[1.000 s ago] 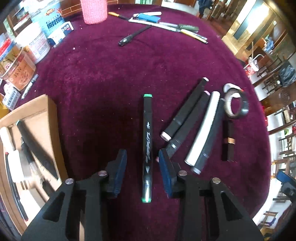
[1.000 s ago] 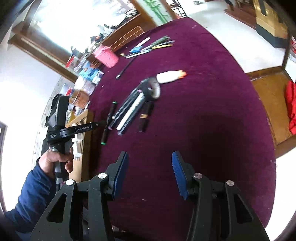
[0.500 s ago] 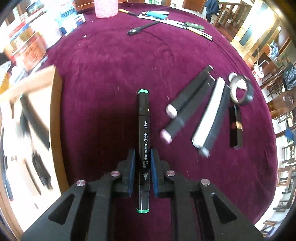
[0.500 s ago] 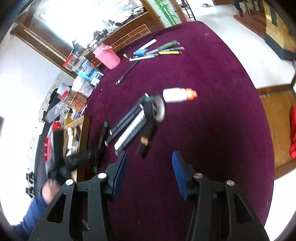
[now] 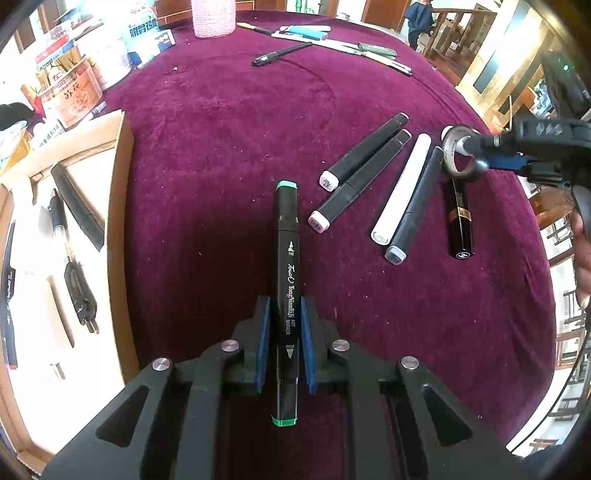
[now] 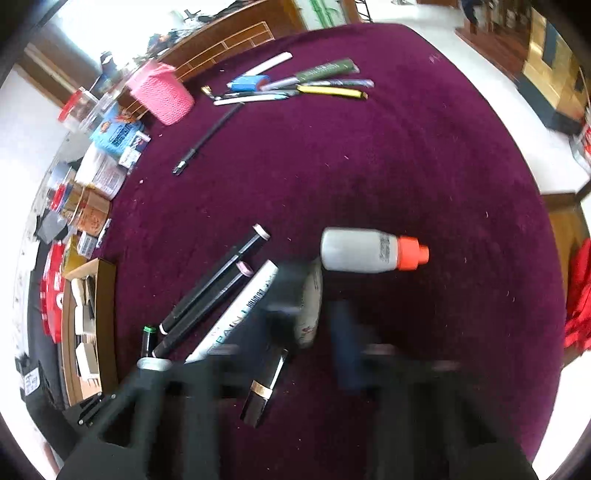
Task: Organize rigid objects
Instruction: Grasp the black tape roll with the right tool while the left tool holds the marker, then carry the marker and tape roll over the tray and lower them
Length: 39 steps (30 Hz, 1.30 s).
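Note:
My left gripper [image 5: 284, 306] is shut on a black art marker with green ends [image 5: 287, 221], which points away from me over the purple cloth; its green tip also shows in the right wrist view [image 6: 149, 339]. At the right, my right gripper [image 5: 474, 155] has its jaws closing on the wall of a dark tape roll [image 5: 452, 162], one finger inside the ring and one outside. The right wrist view is blurred: the tape roll [image 6: 312, 295] stands on edge between the right gripper's [image 6: 314, 321] fingers. A hand shows at the right edge.
Two black markers [image 5: 364, 155], a white marker [image 5: 400, 192], a dark one and a black lipstick tube [image 5: 460, 221] lie beside the roll. A white bottle with orange cap [image 6: 362, 251] lies beyond. A cardboard box [image 5: 118, 184] with items is left. Pens [image 5: 332, 37], pink cup [image 5: 213, 16] and tins [image 5: 70, 92] stand at the back.
My left gripper shut on the green-ended marker and shifted with it. My right gripper came down over the group of markers to the tape roll and its jaws drew together.

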### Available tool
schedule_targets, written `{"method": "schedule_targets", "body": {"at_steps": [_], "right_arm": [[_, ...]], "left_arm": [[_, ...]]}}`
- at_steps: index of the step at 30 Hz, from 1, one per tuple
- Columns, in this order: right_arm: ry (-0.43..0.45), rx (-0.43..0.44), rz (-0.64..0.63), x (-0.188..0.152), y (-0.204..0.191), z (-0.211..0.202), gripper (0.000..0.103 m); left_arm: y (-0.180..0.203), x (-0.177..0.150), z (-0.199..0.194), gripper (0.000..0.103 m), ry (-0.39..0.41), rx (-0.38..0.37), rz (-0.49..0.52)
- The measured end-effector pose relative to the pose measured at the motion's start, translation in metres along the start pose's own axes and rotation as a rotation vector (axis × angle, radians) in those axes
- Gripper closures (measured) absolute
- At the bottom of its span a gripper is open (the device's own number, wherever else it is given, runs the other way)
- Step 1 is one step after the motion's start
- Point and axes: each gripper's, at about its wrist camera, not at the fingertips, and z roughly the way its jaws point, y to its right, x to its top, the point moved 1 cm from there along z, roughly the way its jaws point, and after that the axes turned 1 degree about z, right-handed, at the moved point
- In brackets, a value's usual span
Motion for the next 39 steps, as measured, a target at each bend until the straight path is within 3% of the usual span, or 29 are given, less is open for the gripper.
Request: {"method": "schedule_targets", "body": {"at_steps": [9,16,27,39], "right_arm": [[0.051,0.114,0.04,-0.036,0.01,-0.035,0.088],[0.075,0.211,0.013,-0.063,-0.011,-0.057,0.088],[0.024,0.29,-0.141,-0.095,-0.092,-0.053,0.088],[-0.102,0.387,-0.369,-0.14,-0.211,-0.02,0.088]], "left_arm": [[-0.002,-0.002,-0.006,0.09,0.032,-0.065,-0.02],[0.001,0.001,-0.028,0.09,0.073,-0.109,-0.005],[-0.03,-0.016,-0.079,0.09,0.156,-0.128,-0.049],[-0.127,-0.06,-0.118,0.09,0.242,-0.081,-0.257]]}}
